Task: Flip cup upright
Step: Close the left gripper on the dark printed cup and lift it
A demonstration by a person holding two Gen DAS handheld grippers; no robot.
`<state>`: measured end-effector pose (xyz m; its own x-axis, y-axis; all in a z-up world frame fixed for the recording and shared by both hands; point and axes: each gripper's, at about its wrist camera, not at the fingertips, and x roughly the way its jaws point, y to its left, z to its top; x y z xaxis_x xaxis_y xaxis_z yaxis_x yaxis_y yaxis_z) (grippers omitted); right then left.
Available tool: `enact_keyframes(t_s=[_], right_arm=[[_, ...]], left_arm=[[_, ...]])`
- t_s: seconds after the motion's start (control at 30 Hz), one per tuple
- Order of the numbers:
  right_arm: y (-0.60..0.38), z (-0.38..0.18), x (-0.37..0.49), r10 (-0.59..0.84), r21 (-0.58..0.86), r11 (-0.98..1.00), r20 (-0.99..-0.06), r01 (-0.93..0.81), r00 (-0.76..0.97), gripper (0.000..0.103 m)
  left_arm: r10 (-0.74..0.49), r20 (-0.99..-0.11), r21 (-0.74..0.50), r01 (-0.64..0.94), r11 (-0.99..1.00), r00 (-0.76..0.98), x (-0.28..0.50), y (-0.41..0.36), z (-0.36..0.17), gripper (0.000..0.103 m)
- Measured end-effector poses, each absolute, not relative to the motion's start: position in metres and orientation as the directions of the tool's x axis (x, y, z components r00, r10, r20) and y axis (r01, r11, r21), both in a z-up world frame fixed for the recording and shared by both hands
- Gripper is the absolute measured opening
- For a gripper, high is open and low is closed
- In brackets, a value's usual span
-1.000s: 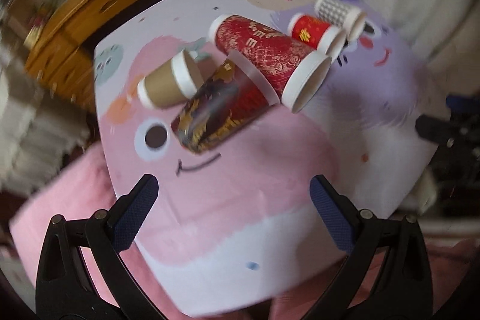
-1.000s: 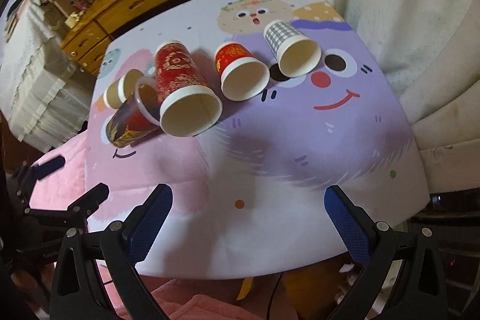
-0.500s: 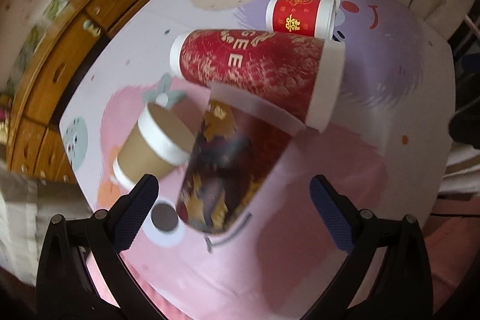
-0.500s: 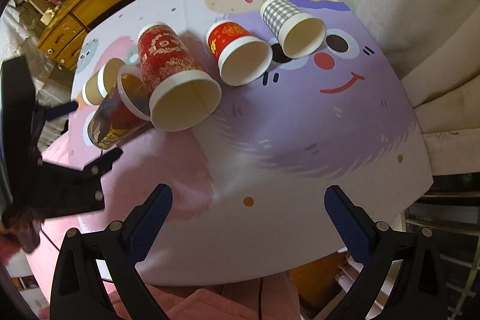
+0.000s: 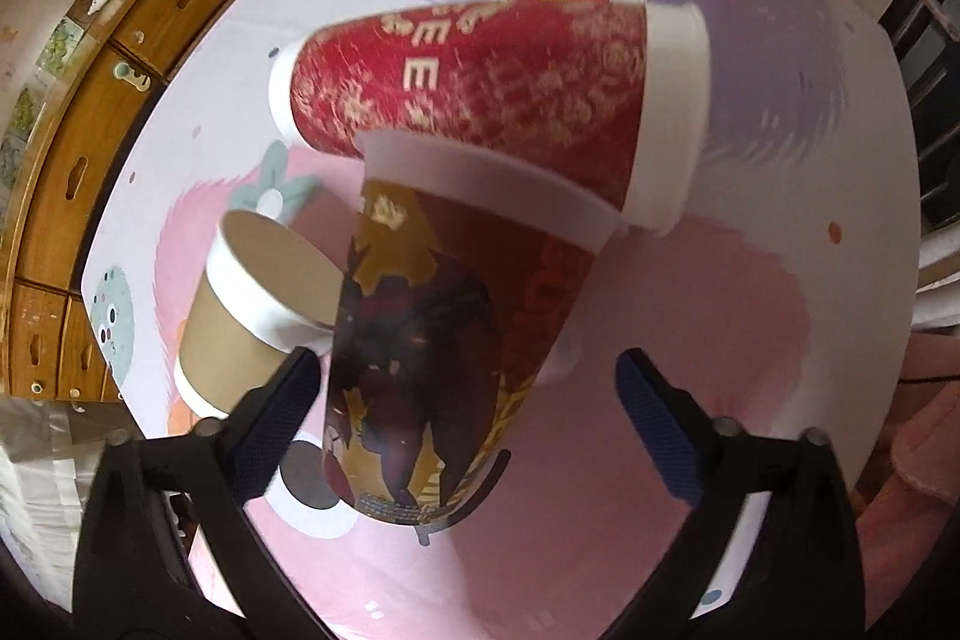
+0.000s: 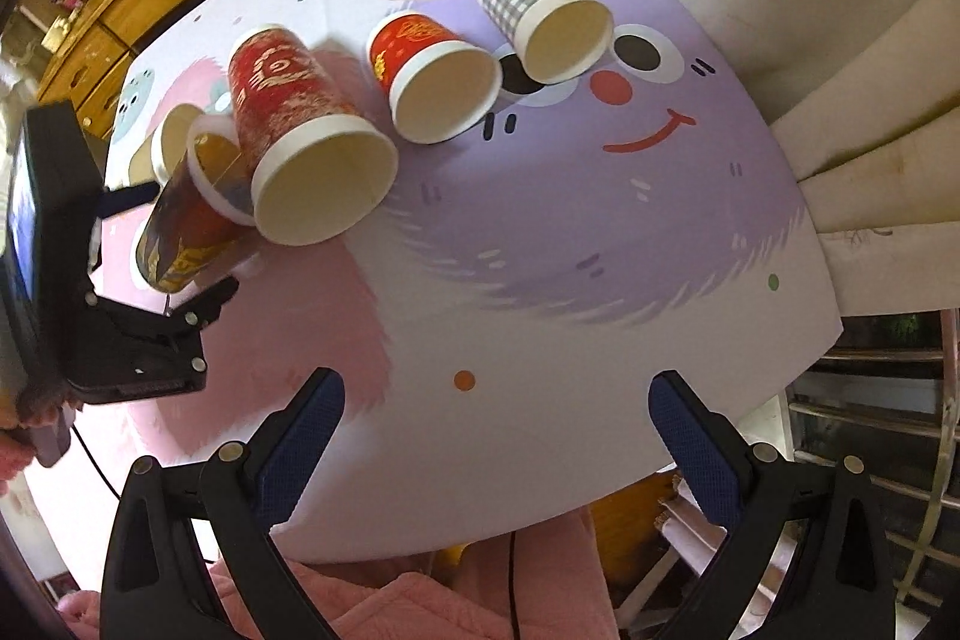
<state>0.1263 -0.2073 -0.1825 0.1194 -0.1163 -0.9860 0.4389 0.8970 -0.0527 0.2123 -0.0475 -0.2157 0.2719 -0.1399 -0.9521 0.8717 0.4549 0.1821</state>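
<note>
Closer now than a second ago, the left gripper (image 5: 462,406) has its jaws spread wide on either side of the dark patterned cup (image 5: 438,340), not touching it. That cup lies on its side on the tabletop (image 6: 540,250), base toward the gripper, white rim against the big red cup (image 5: 480,82). The right gripper (image 6: 495,430) hangs released, well apart.

My left gripper (image 5: 462,418) and right gripper (image 6: 495,436) share one build: matte black plastic arms with silver screw heads, jaws faced in dark blue textured pads, a black block body on the left one, a thin black cable trailing, fuzzy pink sleeve (image 6: 420,610) below.
</note>
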Motion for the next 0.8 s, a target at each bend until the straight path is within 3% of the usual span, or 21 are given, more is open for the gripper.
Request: enact_keyframes(t_s=[0.1, 0.43, 0.63, 0.8], right_arm=[[-0.213, -0.184, 0.125, -0.103, -0.040, 0.893, -0.988, 0.448, 0.118, 0.103], [-0.218, -0.179, 0.124, -0.075, -0.009, 0.923, -0.985, 0.385, 0.156, 0.103], [-0.245, -0.164, 0.119, -0.033, 0.054, 0.938, -0.970, 0.343, 0.242, 0.103], [-0.278, -0.153, 0.106, 0.048, 0.136, 0.946, -0.957, 0.296, 0.286, 0.103]], left_arm=[[-0.117, -0.951, 0.206, 0.869, 0.449, 0.286, 0.213, -0.047, -0.221, 0.070], [-0.031, -0.960, 0.224, 0.831, 0.509, 0.278, 0.206, -0.047, -0.217, 0.068], [0.084, -0.966, 0.238, 0.707, 0.666, 0.246, 0.186, -0.053, -0.197, 0.068], [0.085, -0.976, 0.185, 0.561, 0.807, 0.200, 0.162, -0.058, -0.172, 0.068]])
